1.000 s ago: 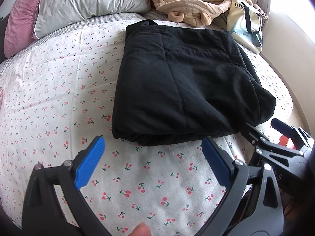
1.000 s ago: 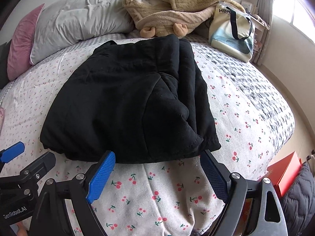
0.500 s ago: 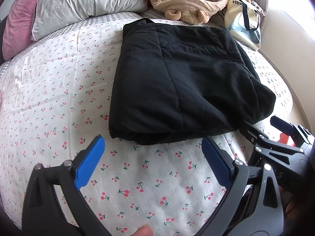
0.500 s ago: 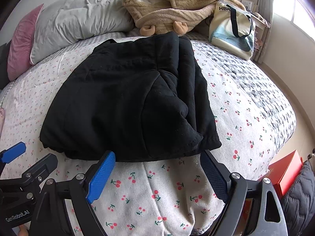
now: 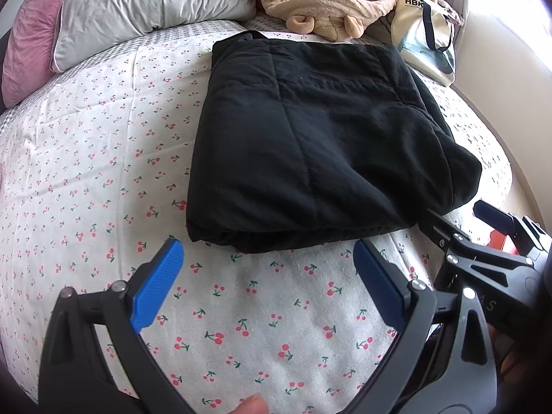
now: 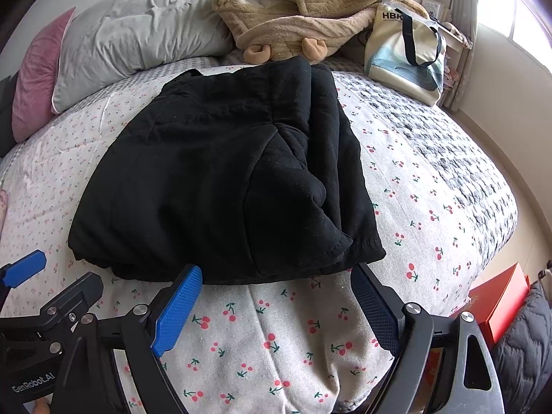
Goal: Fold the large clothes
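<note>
Black garment (image 5: 310, 138): folded into a thick, roughly square bundle, lying flat near the middle of your bed (image 5: 86, 138), on the cherry-print cover. Its near edge sits just ahead of both your tools; nothing grips it.

Left hand-held gripper (image 5: 267, 269): your jaws stand wide apart, blue pads showing, only bedcover between them. It hovers near the bundle's near edge, short of the cloth. A fingertip (image 5: 250, 407) of yours shows at the bottom edge.

Right hand-held gripper (image 6: 276, 286): jaws spread wide, tips at the bundle's near edge, holding nothing. Whether the tips touch the cloth cannot be told.

Head of bed: grey pillow (image 6: 138, 34), pink pillow (image 6: 34, 76) to its left, a heap of tan fleece clothing (image 6: 303, 10), and a cream tote bag (image 6: 407, 55) with dark handles at the right.

Beside the bed, right: a red box (image 6: 500, 300), partly hidden.
</note>
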The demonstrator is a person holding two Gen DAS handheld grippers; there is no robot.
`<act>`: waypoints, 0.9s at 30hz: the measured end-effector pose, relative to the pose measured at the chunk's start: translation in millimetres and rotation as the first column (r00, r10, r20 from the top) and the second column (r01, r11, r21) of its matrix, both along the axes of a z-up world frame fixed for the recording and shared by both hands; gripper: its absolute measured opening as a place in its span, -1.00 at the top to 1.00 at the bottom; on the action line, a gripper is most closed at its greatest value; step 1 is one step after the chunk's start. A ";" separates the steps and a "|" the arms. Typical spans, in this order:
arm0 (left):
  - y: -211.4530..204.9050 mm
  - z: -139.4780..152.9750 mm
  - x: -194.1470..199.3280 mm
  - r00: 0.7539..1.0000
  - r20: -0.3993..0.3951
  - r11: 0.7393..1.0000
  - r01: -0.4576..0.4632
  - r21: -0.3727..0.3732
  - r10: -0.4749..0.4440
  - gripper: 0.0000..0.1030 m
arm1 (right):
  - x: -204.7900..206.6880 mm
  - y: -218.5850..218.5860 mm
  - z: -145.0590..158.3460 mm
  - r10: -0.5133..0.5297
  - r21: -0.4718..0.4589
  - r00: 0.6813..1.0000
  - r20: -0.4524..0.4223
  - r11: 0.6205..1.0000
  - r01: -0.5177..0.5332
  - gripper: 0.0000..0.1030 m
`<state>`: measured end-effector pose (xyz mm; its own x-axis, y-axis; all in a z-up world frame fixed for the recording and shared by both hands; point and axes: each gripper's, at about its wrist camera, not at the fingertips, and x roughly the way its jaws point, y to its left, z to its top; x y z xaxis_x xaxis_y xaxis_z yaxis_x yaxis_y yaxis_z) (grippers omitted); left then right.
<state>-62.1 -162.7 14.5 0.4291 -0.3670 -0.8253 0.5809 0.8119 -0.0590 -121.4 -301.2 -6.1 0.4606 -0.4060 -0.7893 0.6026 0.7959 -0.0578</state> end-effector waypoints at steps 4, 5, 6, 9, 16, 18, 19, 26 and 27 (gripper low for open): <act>0.2 -0.3 -0.1 1.000 -0.001 1.000 0.000 0.000 0.000 -0.91 | 0.1 -0.7 0.1 0.001 0.000 1.000 0.000 1.000 -0.001 -0.73; 0.1 -0.3 -0.1 1.000 -0.001 1.000 0.000 0.000 0.000 -0.91 | 0.2 -0.9 0.1 0.001 0.000 1.000 0.000 1.000 -0.001 -0.73; 0.1 -0.2 -0.1 1.000 -0.001 1.000 0.000 -0.001 0.000 -0.91 | 0.2 -0.6 0.0 0.000 0.000 1.000 0.001 1.000 0.000 -0.73; 0.8 -0.4 0.2 1.000 -0.003 1.000 -0.001 -0.005 0.001 -0.91 | 0.4 -1.5 0.0 0.002 0.000 1.000 0.000 1.000 -0.002 -0.73; 1.1 -1.4 -0.3 1.000 -0.005 1.000 0.001 -0.004 -0.001 -0.91 | -2.2 -1.6 0.4 -0.005 0.001 1.000 0.002 1.000 0.005 -0.73; 0.7 -1.6 -0.3 1.000 -0.005 1.000 0.001 -0.003 -0.001 -0.91 | -2.4 -1.7 0.4 -0.006 0.000 1.000 0.002 1.000 0.006 -0.73; 0.5 -1.6 -0.5 1.000 -0.005 1.000 0.001 -0.004 -0.001 -0.91 | -2.4 -1.8 0.4 -0.006 0.001 1.000 0.002 1.000 0.006 -0.73; 0.5 -2.4 -1.0 1.000 -0.003 1.000 0.002 -0.004 -0.002 -0.91 | -2.3 -2.5 0.5 -0.005 0.000 1.000 0.003 1.000 0.005 -0.73; 0.3 -2.8 -1.6 1.000 -0.003 1.000 0.002 -0.004 -0.002 -0.91 | -2.2 -2.8 0.4 -0.004 0.000 1.000 0.003 1.000 0.004 -0.73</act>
<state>-63.6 -162.4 11.6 0.4257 -0.3713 -0.8252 0.5820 0.8107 -0.0645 -123.6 -304.0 -5.7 0.4612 -0.4076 -0.7881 0.6062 0.7934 -0.0557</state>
